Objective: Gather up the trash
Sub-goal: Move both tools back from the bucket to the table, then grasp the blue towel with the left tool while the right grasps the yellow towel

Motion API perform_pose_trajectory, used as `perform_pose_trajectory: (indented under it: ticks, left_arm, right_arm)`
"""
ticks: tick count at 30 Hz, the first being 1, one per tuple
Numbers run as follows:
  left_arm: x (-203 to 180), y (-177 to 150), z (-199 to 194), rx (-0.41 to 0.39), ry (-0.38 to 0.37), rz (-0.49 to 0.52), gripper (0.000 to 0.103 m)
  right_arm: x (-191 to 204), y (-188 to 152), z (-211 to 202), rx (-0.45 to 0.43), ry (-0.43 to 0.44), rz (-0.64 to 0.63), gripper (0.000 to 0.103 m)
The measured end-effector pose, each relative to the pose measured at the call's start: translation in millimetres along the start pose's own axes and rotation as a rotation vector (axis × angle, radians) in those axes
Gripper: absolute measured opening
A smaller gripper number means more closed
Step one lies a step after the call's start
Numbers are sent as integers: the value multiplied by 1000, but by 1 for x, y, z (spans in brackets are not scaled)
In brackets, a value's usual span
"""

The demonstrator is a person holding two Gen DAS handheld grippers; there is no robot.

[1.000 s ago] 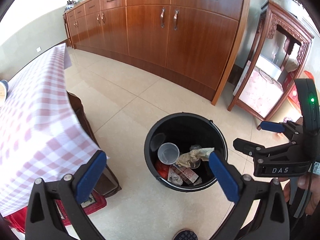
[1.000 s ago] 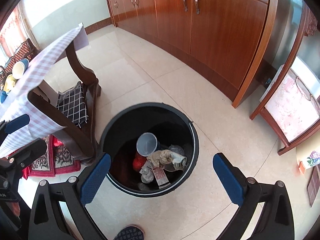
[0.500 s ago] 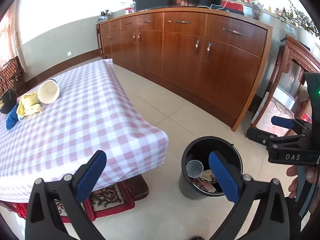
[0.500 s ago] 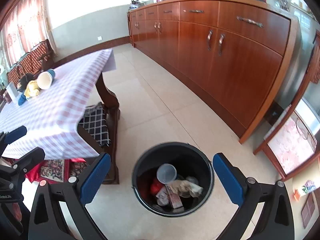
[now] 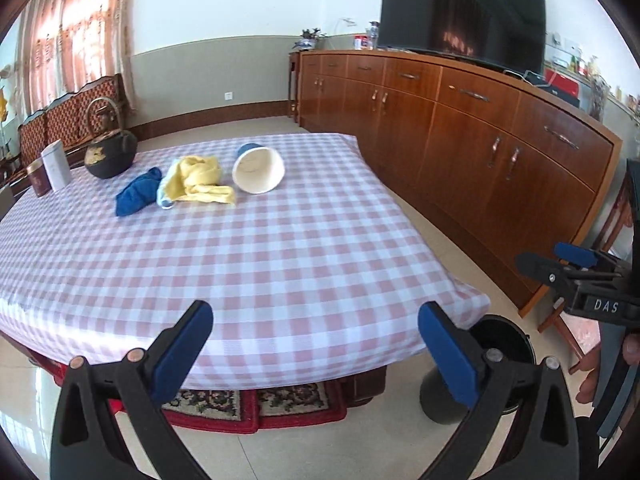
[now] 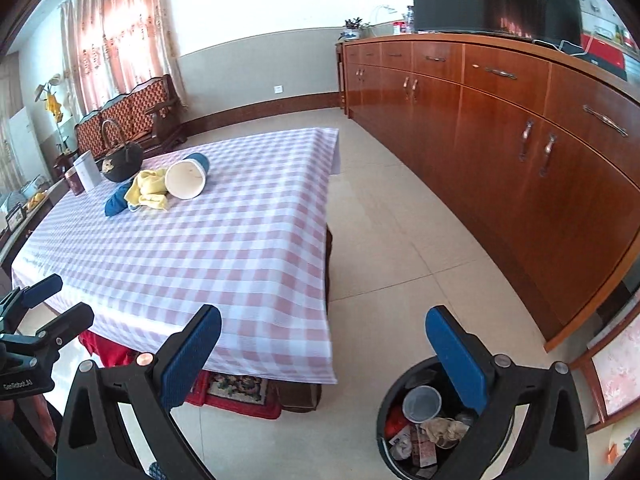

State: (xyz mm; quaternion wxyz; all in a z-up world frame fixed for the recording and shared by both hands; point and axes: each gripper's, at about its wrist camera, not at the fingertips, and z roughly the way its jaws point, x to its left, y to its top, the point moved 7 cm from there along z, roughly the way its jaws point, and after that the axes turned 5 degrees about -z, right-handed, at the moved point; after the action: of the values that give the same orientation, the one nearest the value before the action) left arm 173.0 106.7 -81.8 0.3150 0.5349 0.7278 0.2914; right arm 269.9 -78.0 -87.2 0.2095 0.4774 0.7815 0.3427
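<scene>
A white and blue paper cup lies on its side on the checked tablecloth, next to a yellow cloth and a blue cloth. The cup also shows in the right wrist view. A black trash bin stands on the floor by the table's near right corner, holding a plastic cup and crumpled paper; its rim shows in the left wrist view. My left gripper is open and empty before the table's near edge. My right gripper is open and empty above the bin's left side.
A black teapot and two tins stand at the table's far left. A long wooden sideboard with a television runs along the right. A red rug lies under the table. Chairs stand by the curtains.
Both grippers have tilted up and away from the bin and now face the table top. The bin has dropped to the lower right of each view. Both stay open.
</scene>
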Motion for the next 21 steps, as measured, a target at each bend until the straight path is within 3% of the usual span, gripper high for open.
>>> perform_pose_trajectory:
  ticks: [4, 11, 16, 21]
  left_arm:
    - [48, 3, -5, -10, 62, -37, 102]
    - [131, 19, -8, -44, 164, -99, 98]
    - [174, 33, 4, -38, 213, -114, 97]
    - [201, 42, 17, -37, 230, -139, 97]
  right_arm:
    - [42, 17, 19, 20, 47, -26, 103]
    - [132, 58, 44, -29, 158, -148, 103]
    - [195, 89, 69, -53, 229, -224, 91]
    - [243, 115, 101, -52, 274, -256, 89]
